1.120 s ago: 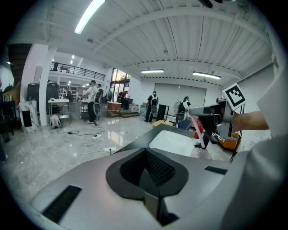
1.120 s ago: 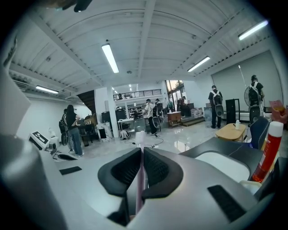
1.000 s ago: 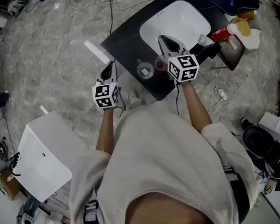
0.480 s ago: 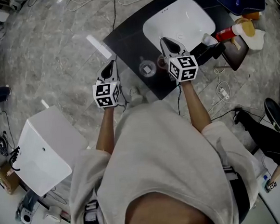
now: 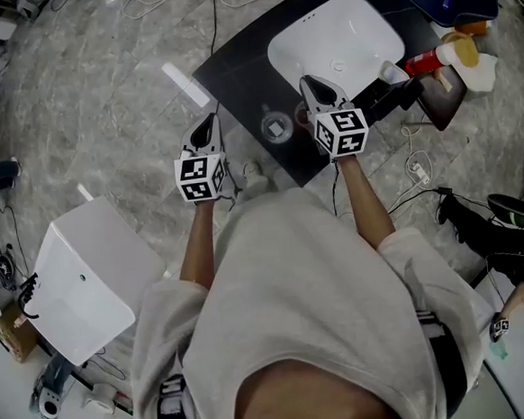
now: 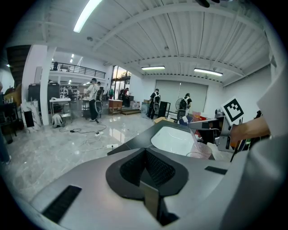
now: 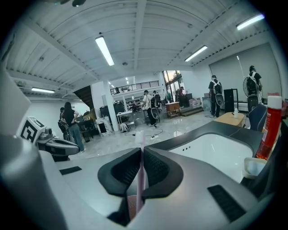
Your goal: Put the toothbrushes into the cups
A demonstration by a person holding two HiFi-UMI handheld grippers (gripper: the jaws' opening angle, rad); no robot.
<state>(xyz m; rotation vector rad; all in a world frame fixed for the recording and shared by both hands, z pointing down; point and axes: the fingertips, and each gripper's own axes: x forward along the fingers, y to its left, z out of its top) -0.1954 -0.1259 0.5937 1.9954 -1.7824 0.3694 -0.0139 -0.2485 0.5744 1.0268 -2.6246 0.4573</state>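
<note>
One slim pale-pink plastic toothbrush (image 7: 139, 139), probably light, stiff, slick, pinched on its handle by right gripper (image 7: 140, 155), head at 12 o'clock; left gripper (image 6: 146, 152) closed, empty.

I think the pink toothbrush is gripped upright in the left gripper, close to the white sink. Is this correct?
Only the gripper is wrong. The pink toothbrush is gripped upright in the right gripper, close to the white sink. The right gripper view shows the jaws pressed on its handle. In the left gripper view, the left gripper has its jaws together on nothing.
</note>
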